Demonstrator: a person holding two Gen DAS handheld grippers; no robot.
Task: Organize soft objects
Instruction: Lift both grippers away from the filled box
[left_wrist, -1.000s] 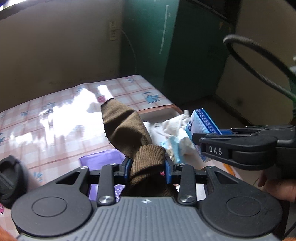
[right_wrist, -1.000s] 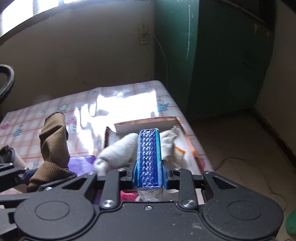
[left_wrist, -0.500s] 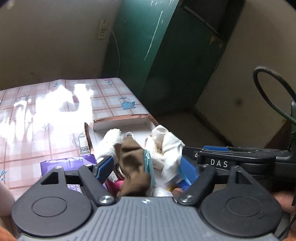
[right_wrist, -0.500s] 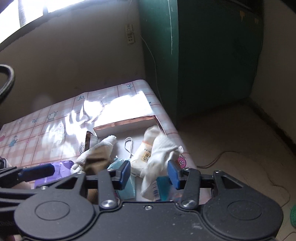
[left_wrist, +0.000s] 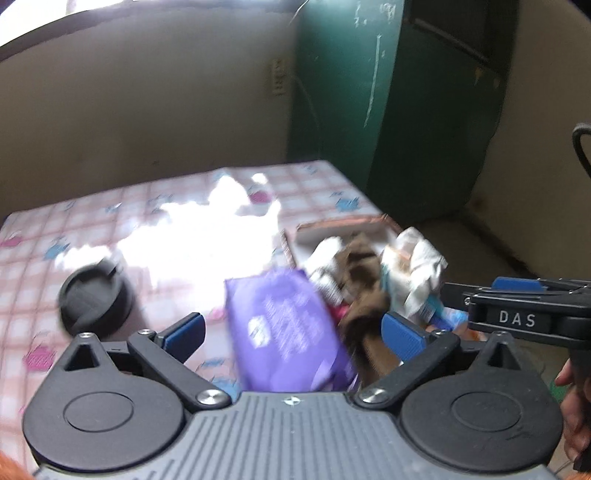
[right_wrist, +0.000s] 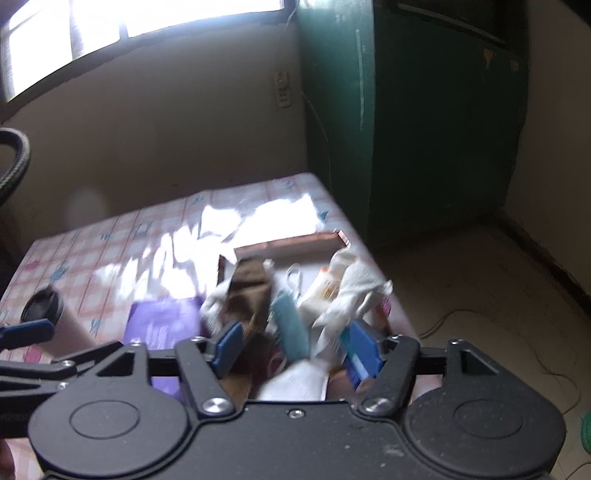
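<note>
A brown cloth (left_wrist: 364, 288) lies loose in a shallow cardboard box (left_wrist: 343, 223), beside white cloths (left_wrist: 421, 266). My left gripper (left_wrist: 293, 328) hangs above a purple wipes pack (left_wrist: 288, 328), jaws opening wide and pressing on nothing. In the right wrist view the brown cloth (right_wrist: 251, 288), a teal roll (right_wrist: 291, 325) and a white cloth (right_wrist: 354, 291) fill the box (right_wrist: 291, 243). My right gripper (right_wrist: 295, 345) is over them, jaws opening and empty. A blue tissue pack (right_wrist: 351, 365) lies by its right finger. The picture is motion-blurred.
A pink checked cloth covers the table (left_wrist: 110, 221). On its left stands a cup with a black round lid (left_wrist: 96, 299). The table edge drops to the floor (right_wrist: 480, 295) on the right, before a green cabinet (right_wrist: 424, 129). A hand (left_wrist: 576, 406) holds the right gripper.
Both grippers opened and let go: the brown cloth and the blue tissue pack now lie in the box. Both hands then drew back from the box, the left one swinging left over the purple pack.
</note>
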